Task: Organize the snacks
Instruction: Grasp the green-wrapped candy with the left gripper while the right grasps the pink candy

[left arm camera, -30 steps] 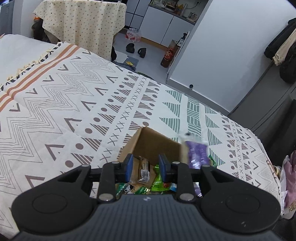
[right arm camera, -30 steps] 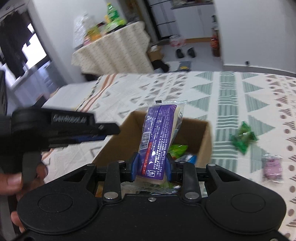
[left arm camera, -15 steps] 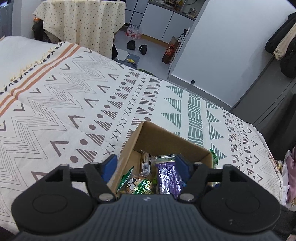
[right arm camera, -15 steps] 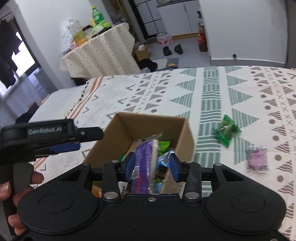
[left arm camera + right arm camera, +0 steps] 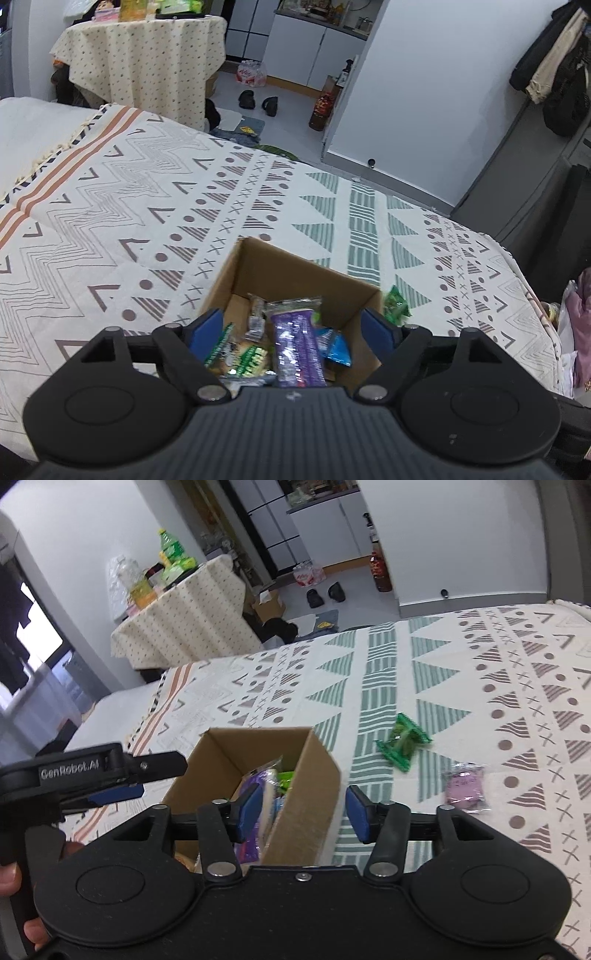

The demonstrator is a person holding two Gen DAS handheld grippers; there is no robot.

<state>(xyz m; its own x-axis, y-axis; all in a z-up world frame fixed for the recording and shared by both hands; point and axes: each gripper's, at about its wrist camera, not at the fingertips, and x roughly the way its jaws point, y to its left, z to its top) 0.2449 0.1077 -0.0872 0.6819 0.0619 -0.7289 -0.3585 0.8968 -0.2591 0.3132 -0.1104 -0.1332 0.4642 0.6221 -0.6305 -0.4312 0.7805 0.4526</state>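
Observation:
An open cardboard box (image 5: 291, 275) (image 5: 306, 797) sits on the patterned bedspread and holds several snack packets. A long purple packet (image 5: 297, 347) (image 5: 255, 786) lies on top of them. My left gripper (image 5: 291, 326) hangs open over the box, its blue pads wide apart. My right gripper (image 5: 303, 814) is open too, straddling the box's right wall with nothing held. A green packet (image 5: 402, 743) (image 5: 396, 301) and a pale purple packet (image 5: 463, 788) lie on the cloth to the right of the box.
The left gripper (image 5: 92, 775), held by a hand (image 5: 9, 878), shows at the left of the right wrist view. A cloth-covered table (image 5: 147, 59) with bottles stands beyond the bed. Shoes and a dark bottle are on the floor. Patterned bedspread (image 5: 110, 206) extends to the left.
My right gripper carried the purple packet over the box, opened and let it drop inside, then shifted right. My left gripper opened wide above the box.

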